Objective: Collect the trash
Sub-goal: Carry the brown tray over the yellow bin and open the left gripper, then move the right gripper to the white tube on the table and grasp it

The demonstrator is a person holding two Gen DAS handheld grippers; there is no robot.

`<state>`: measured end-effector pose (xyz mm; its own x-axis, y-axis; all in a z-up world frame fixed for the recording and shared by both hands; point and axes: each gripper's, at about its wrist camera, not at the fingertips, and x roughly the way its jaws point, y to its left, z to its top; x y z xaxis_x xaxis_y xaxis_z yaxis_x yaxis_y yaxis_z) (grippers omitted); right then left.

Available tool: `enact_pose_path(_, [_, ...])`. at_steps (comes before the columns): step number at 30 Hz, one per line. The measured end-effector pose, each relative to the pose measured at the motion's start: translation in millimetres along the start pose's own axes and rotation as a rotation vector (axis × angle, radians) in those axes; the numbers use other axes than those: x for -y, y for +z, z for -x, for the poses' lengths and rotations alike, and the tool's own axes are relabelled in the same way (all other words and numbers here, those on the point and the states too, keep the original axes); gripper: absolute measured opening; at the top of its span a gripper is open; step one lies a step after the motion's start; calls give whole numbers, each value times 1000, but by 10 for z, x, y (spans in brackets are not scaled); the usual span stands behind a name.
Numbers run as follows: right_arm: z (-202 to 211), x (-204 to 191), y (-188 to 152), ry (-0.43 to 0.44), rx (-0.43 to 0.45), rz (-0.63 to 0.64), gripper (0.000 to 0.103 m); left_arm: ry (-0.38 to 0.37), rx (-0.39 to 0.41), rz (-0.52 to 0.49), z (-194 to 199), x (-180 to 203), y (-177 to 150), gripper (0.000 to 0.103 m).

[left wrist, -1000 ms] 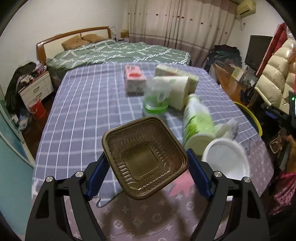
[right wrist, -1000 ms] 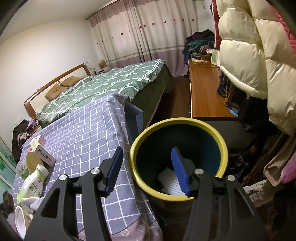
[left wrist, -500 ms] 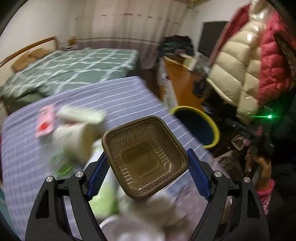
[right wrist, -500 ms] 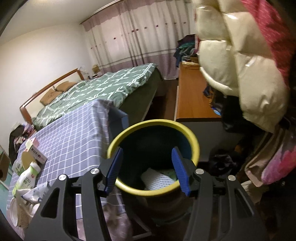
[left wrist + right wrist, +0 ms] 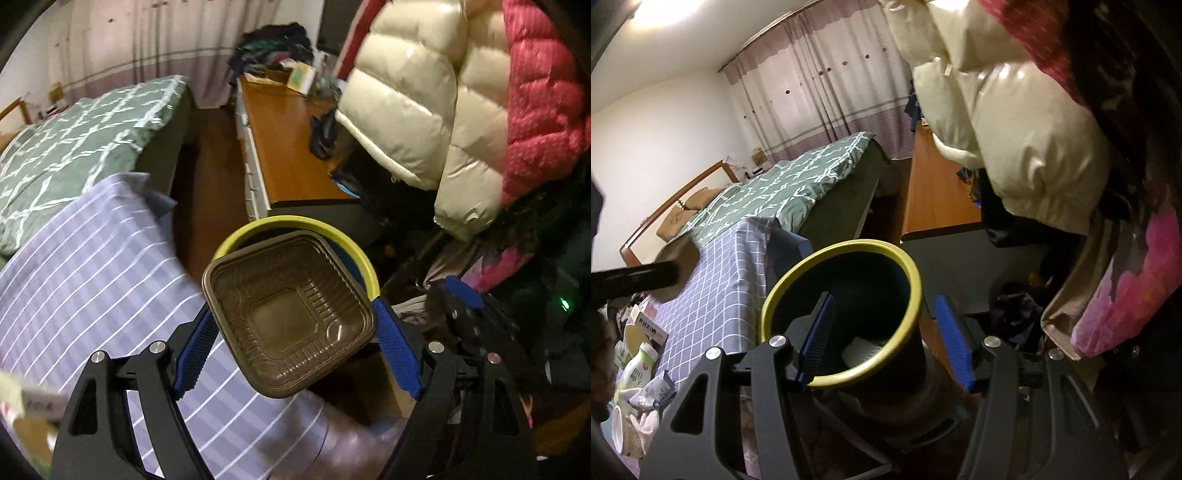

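Brown tray (image 5: 290,314) hides most of the bin (image 5: 354,254) mouth and near rim. Tablecloth (image 5: 85,266) motion-blurred, box at lower left (image 5: 29,402) unreadable. Right view: bin contents (image 5: 862,349) partly hidden by rim, label on bottle (image 5: 637,373) too small.

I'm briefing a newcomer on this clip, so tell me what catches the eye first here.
First, the brown plastic tray held in the left gripper, filling the middle of the left wrist view right in front of the yellow-rimmed trash bin. In the right wrist view, the right gripper has open jaws straddling the bin's rim. Puffy cream and red jackets loom on the right.
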<state>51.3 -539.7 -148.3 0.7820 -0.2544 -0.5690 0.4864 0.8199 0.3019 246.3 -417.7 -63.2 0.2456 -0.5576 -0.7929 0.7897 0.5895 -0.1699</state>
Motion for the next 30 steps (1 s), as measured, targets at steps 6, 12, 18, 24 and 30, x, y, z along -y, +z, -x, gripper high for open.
enact_pose_path(6, [12,53,0,-2,3,-10,57,19,-23,-15,-411,157,234,93])
enact_pose_path(12, [22,9,-16,-1,2,1,58,4,29,40,-88,3,230,94])
enact_pose_path(18, [-4,-227,-59,32,-14,52,59,14,204,112,857,-369,-22,98])
enact_pose_path(24, [-21,-647,-158,77,-48,138,59,190,369,165,1735,-801,-714,98])
enact_pose_path(30, [-5,-1163,-294,124,-79,244,59,410,484,288,2363,-1325,-1643,98])
